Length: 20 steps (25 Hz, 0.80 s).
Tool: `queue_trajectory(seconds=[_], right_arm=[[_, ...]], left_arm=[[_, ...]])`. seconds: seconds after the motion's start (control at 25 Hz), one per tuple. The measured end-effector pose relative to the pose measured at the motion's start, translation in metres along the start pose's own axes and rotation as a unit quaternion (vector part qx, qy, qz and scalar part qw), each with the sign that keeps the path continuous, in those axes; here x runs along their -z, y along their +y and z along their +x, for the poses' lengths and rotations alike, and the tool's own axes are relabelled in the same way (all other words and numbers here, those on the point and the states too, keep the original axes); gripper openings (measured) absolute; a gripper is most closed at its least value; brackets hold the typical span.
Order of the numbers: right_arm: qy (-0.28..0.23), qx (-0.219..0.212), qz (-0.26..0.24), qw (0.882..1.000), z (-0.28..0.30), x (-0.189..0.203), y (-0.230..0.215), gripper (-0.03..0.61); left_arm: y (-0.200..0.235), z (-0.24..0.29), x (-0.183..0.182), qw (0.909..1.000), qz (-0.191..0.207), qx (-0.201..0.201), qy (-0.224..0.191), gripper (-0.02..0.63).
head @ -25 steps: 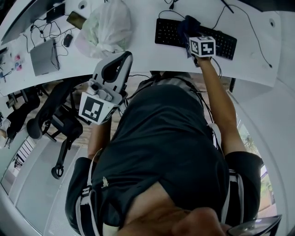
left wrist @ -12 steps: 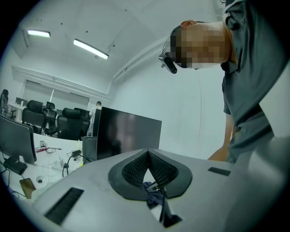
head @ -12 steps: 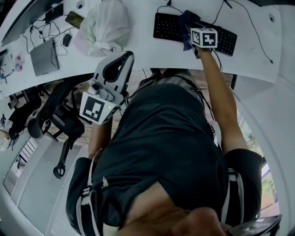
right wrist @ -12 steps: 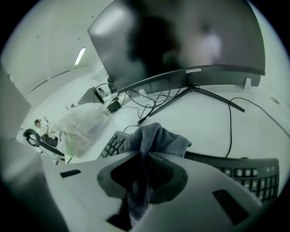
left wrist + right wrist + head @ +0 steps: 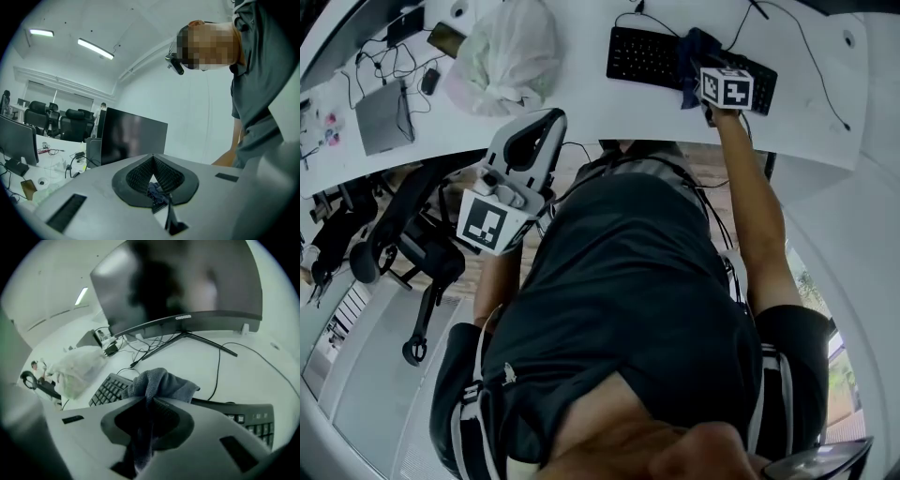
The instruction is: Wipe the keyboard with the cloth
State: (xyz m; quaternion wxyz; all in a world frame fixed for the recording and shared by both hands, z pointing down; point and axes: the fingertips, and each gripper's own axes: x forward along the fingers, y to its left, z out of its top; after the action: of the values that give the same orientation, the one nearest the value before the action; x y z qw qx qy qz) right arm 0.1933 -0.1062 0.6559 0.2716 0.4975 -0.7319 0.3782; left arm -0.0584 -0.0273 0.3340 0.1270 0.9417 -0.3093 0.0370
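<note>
A black keyboard (image 5: 642, 56) lies on the white desk (image 5: 581, 108) at the top of the head view. A dark blue cloth (image 5: 695, 49) rests bunched on its keys right of the middle. My right gripper (image 5: 703, 67) points down at it, shut on the cloth. In the right gripper view the cloth (image 5: 161, 383) bulges out above the closed right gripper (image 5: 149, 400), with the keyboard (image 5: 107, 391) running behind it on both sides. My left gripper (image 5: 542, 127) hangs off the desk by the person's chest; in its own view the left gripper (image 5: 152, 158) is shut and holds nothing.
A full white plastic bag (image 5: 506, 56) stands left of the keyboard, and a closed laptop (image 5: 382, 117) with cables lies further left. A dark monitor (image 5: 187, 282) on a stand rises behind the keyboard. An office chair (image 5: 412, 253) stands on the floor at the left.
My right gripper has slid to the right along the keyboard, dragging the cloth with it. The left gripper has stayed where it was.
</note>
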Motion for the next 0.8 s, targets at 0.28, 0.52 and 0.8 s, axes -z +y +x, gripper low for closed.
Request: queue_trajectory(seconds=[0.28, 0.52, 0.8], right_arm=[[0.050, -0.067, 0.009, 0.996, -0.008, 0.066, 0.066, 0.049], [-0.012, 0.011, 0.002, 1.000, -0.002, -0.012, -0.001, 0.049], [0.024, -0.022, 0.023, 0.999, -0.014, 0.046, 0.033, 0.049]], left_arm=[[-0.005, 0.003, -0.002, 1.0000, -0.005, 0.006, -0.003, 0.005], [-0.002, 0.005, 0.002, 0.9999, -0.002, 0.010, 0.006, 0.005], [-0.001, 0.007, 0.000, 0.9999, -0.009, 0.006, 0.000, 0.005]])
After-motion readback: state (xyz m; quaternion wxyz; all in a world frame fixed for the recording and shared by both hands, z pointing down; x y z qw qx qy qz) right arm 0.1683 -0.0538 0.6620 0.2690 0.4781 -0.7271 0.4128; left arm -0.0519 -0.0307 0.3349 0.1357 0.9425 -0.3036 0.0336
